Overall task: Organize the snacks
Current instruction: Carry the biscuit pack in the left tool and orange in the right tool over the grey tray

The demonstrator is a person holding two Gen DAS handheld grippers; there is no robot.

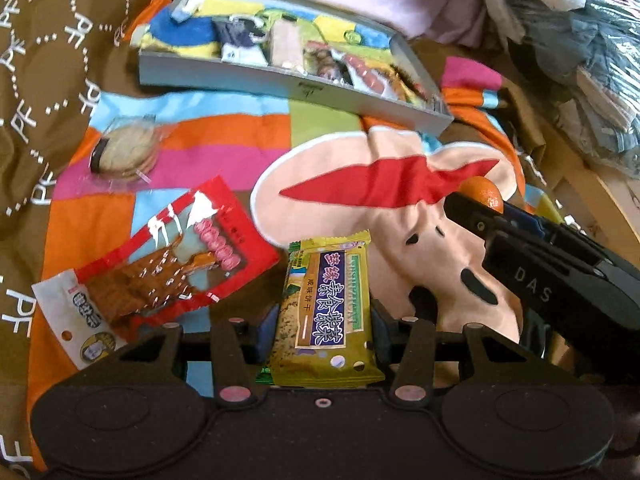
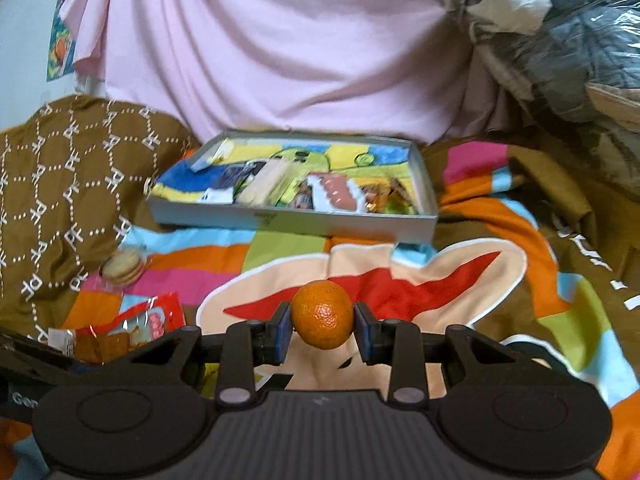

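The left gripper was clamped on a green biscuit packet between its fingers, while the right gripper pinched an orange between its pads.

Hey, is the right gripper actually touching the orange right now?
Touching. The right wrist view shows the right gripper with both blue pads pressed against the sides of the orange, no gap on either side.

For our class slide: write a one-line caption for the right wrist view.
Right gripper clamps a mandarin above the colourful blanket, facing the grey snack tray.
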